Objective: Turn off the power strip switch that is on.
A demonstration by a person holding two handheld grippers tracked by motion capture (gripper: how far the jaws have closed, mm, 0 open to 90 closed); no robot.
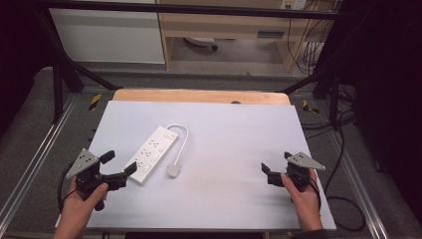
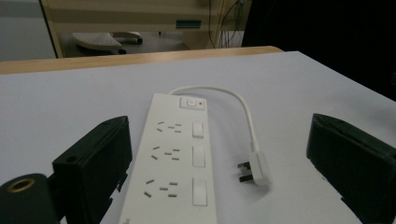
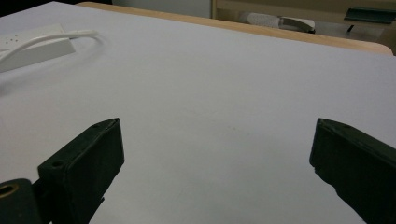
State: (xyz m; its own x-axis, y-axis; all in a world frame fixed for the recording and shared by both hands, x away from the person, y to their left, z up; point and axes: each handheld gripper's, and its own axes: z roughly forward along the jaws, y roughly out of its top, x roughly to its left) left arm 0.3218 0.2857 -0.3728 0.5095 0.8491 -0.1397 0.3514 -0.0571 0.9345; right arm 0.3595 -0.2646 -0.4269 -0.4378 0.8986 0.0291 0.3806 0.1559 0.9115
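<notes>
Left gripper [image 1: 118, 165]: jaws spread wide, nothing between them. It sits low over the near left part of the table [image 1: 239, 199], held by the person's left hand [image 1: 82, 199]. In the high view one jaw tip lies just beside the near end of the power strip [image 1: 152, 154]; whether it touches cannot be told. In the left gripper view [image 2: 219, 158] the strip's near end lies in the gap between the two black jaws, closer to the left-hand jaw, with no jaw closed against it.

Right gripper [image 1: 276, 167]: jaws likewise spread wide and empty. It is held by the right hand [image 1: 303, 196] near the table's right edge, well apart from the strip. In the right gripper view [image 3: 217, 163] bare table surface lies between the jaws, and the far end of the strip shows at the upper left.

Power strip: white, flat on the table in its left half, lying diagonally with the switch end away from the person. Three socket groups, each with a rocker beside it, and a master switch [image 2: 192, 102] at the far end. A short white cable [image 2: 233, 100] leaves that end, loops round and comes back along the strip's right side, ending in a plug [image 2: 257, 168]. The plug rests on the table near the strip, not inserted in any socket.
</notes>
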